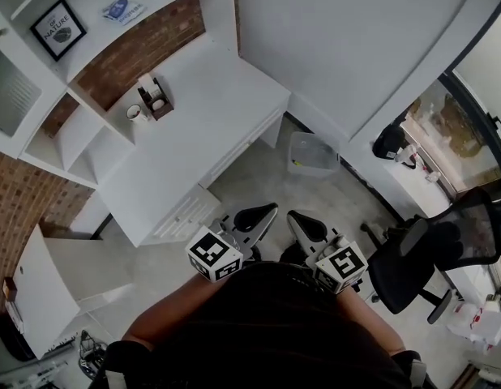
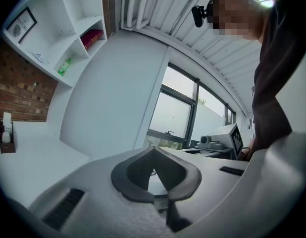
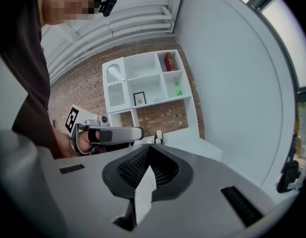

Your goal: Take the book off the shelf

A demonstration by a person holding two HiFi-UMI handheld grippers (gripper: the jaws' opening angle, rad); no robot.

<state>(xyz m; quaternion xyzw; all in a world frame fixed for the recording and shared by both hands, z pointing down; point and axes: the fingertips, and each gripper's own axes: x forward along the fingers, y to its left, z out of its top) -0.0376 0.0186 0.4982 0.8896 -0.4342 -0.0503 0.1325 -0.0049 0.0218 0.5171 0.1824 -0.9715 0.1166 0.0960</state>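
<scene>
The book (image 3: 168, 62) sits high on the shelf (image 3: 143, 76); the left gripper (image 1: 259, 215) and right gripper (image 1: 306, 227), both closed and empty, might push it deeper.

The person wears a dark short-sleeved top (image 1: 275, 331). The left claw (image 1: 263, 213) and right claw (image 1: 301, 221) are pale grey shells with black pads, each carrying a white cube (image 1: 214, 255) printed with black square markers.

Desk (image 1: 210, 128) at your 11 o'clock, shelf unit (image 3: 116, 95) behind it on the wall. Book (image 3: 168, 62) in the unit's top-right compartment, bottle (image 3: 178, 89) in the one below, framed picture (image 3: 139, 98) left of the bottle. Bin (image 1: 314, 168) at 12 beside the desk, office chair (image 1: 457, 237) at 2.
</scene>
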